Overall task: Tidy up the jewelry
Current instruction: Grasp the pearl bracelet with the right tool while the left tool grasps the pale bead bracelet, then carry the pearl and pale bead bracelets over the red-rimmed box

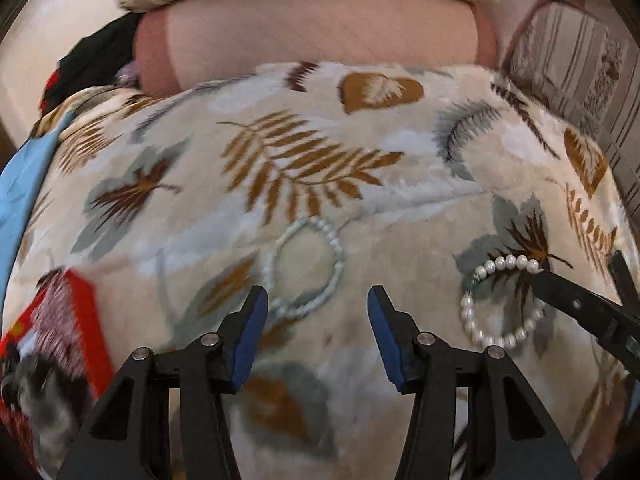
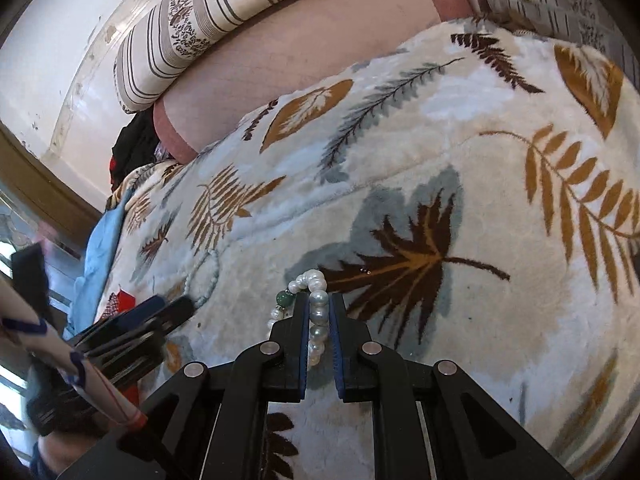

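Note:
A white pearl bracelet [image 1: 496, 304] with a green bead lies on the leaf-patterned blanket [image 1: 320, 160] at the right. My right gripper [image 2: 319, 312] is shut on the pearl bracelet [image 2: 318, 312], its beads pinched between the blue pads; it also shows in the left wrist view [image 1: 560, 292]. A pale green bead bracelet [image 1: 306, 268] lies on the blanket just ahead of my left gripper [image 1: 318, 300], which is open and empty above it. That bracelet also shows in the right wrist view [image 2: 204, 280], next to my left gripper [image 2: 168, 308].
A red patterned box [image 1: 60, 332] sits at the blanket's left edge beside a blue cloth [image 1: 20, 192]. A pink mattress [image 1: 320, 40] and striped pillows [image 2: 208, 28] lie beyond. Dark clothes [image 1: 96, 60] lie at the far left.

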Available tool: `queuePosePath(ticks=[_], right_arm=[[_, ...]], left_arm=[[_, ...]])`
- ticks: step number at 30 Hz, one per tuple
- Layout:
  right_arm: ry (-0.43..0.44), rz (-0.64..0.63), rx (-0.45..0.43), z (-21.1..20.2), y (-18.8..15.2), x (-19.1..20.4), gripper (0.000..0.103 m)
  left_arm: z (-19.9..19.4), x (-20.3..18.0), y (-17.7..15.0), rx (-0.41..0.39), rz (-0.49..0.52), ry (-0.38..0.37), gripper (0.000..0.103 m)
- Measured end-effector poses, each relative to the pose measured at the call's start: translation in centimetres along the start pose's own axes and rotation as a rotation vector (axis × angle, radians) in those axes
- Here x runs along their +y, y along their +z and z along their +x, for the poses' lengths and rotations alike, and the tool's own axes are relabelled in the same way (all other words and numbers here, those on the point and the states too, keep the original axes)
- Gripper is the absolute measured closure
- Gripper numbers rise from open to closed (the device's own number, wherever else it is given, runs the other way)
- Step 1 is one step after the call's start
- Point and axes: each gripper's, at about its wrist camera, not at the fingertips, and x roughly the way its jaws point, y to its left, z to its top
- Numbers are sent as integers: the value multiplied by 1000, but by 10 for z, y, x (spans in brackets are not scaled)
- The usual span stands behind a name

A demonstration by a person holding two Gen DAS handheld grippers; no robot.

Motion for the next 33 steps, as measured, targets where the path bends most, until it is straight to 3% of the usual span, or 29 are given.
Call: queuePosePath(ticks=[2,5,8,10,14,19,33], right_arm=[[22,12,10,3,2,-1,92],[35,23,16,5,3,-5,92],[43,31,21,6,5,-7,92],[59,43,24,6,7,-9,92],[84,46,-1,-3,10,-7,92],[101,28,-35,-13,11,-3,92],[173,-50,-83,-57,-14,36,92]], left_arm=[[22,-7,6,32,23,55,53],[35,-13,13,15,37,60,61],[35,-17,19,-15,22,48,97],[32,-16,15,-28,-3,36,98],[15,-6,-1,-39,-109,-68,98],[-29,-1,-32,-89,-149,-145,98],[-135,12,-79,-180,-164,-219,98]])
